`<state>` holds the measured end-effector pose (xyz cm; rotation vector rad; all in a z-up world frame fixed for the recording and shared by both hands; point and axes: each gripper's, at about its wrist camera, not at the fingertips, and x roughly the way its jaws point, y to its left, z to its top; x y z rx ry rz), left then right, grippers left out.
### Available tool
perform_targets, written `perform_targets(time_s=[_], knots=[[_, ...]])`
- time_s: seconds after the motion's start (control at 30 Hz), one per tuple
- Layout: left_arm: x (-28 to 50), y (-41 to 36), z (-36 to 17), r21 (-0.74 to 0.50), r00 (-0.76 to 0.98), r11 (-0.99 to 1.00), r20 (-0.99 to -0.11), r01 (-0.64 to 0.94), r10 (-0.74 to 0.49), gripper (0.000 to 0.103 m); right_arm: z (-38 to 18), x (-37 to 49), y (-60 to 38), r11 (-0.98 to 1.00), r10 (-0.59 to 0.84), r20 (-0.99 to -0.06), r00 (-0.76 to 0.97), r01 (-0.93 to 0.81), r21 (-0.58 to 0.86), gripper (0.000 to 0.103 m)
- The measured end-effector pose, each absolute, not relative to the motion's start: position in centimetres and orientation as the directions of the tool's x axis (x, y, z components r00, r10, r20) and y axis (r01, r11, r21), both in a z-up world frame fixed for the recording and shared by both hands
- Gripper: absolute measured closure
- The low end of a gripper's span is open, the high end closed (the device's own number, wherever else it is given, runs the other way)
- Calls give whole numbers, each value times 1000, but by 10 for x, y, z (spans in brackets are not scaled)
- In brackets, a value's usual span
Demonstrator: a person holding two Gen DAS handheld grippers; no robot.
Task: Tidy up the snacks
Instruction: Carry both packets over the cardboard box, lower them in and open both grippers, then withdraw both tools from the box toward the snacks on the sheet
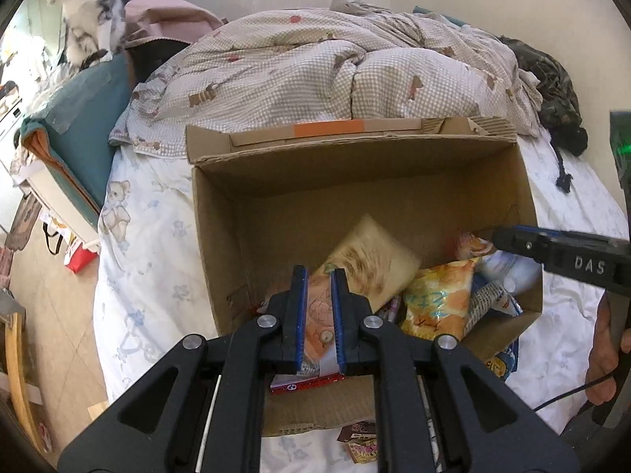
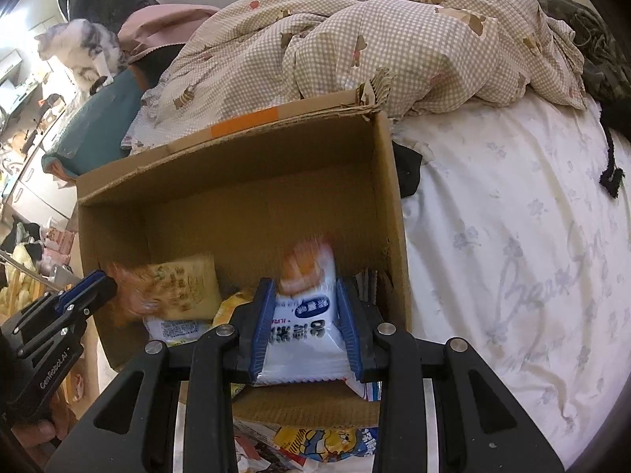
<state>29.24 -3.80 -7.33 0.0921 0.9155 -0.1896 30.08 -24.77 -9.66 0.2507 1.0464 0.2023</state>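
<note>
While both grippers hang over the open brown cardboard box (image 1: pixel 221 213), each carries a snack. Your left gripper (image 1: pixel 318 299) is clamped on a tan-and-orange printed packet (image 1: pixel 374 264), which juts over the box's near-left floor. Your right gripper (image 2: pixel 303 315) pinches a white pouch with blue lettering and an orange top (image 2: pixel 303 315) above the box's near-right corner. Below lie a yellow-orange crinkled bag (image 1: pixel 437 303) and more wrappers, crowded at the near end. Judgement: lower each packet until it touches before releasing, and place toward the bare far floor so the pile stays flat. Loose packets remain on the white floral bedsheet (image 2: pixel 512 236) outside the near wall. Beyond, a checked quilt (image 1: pixel 315 63); a grey-white cat (image 1: pixel 86 12) far left.
</note>
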Motion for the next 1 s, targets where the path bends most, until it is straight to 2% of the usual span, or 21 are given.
perform_targets(time_s=[0.13, 0.2, 0.23, 0.27, 0.3, 0.33, 0.37, 0.4, 1.0], knots=[[290, -43, -70, 21, 607, 976, -786, 219, -119, 93, -92, 299, -246, 950, 293, -814, 501, -61, 305, 67], [289, -44, -68, 21, 607, 975, -786, 222, -121, 88, -89, 299, -245, 947, 302, -804, 512, -66, 313, 66], [289, -44, -66, 15, 608, 975, -783, 223, -127, 75, -88, 298, -246, 945, 306, -801, 515, -64, 320, 66], [288, -44, -65, 11, 611, 975, -781, 222, -131, 54, -87, 299, -247, 943, 311, -798, 516, -63, 327, 65], [287, -43, -64, 8, 622, 977, -772, 214, -130, 40, -87, 299, -247, 940, 316, -796, 516, -61, 334, 56], [286, -42, -63, 10, 632, 980, -766, 201, -122, 17, -87, 299, -248, 940, 315, -795, 518, -53, 337, 36], [285, -41, -63, 11, 638, 981, -761, 191, -116, 9, -86, 298, -251, 938, 311, -787, 532, -42, 343, 29], [283, -39, -62, 2, 645, 983, -755, 185, -120, 9, -85, 297, -252, 937, 312, -780, 543, -39, 347, 25], [258, -19, -44, -44, 672, 989, -730, 139, -127, 9, -62, 262, -249, 939, 311, -760, 570, -61, 338, 25]])
